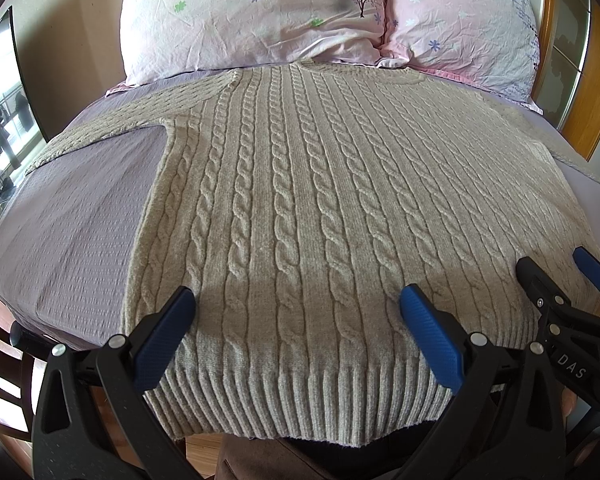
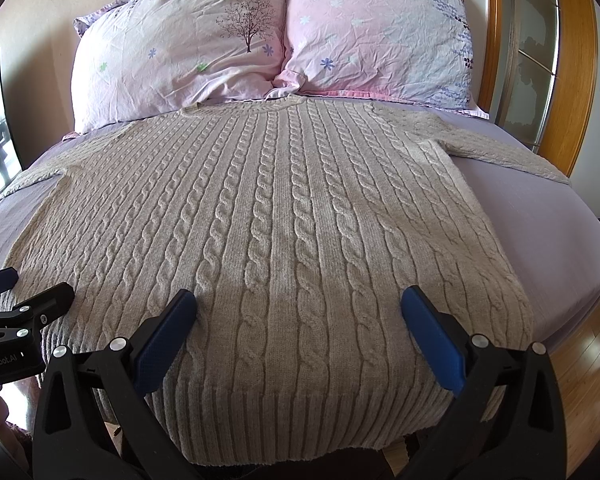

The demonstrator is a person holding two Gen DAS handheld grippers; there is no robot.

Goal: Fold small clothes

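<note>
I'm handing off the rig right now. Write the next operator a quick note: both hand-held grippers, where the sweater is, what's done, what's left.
Left hand-held gripper: open, empty, over the hem's left part.
Right hand-held gripper: open, empty, over the hem's right part.
Sweater: flat on the bed, collar toward the pillows, both sleeves spread sideways, hem hanging over the near edge.
Done: laid out flat; no fold visible.
Left: all folding, probably sleeves in first, then the body.

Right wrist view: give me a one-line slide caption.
Open right gripper poised over the hem of a beige cable-knit sweater spread flat on a lavender bed, two pillows behind.
</note>
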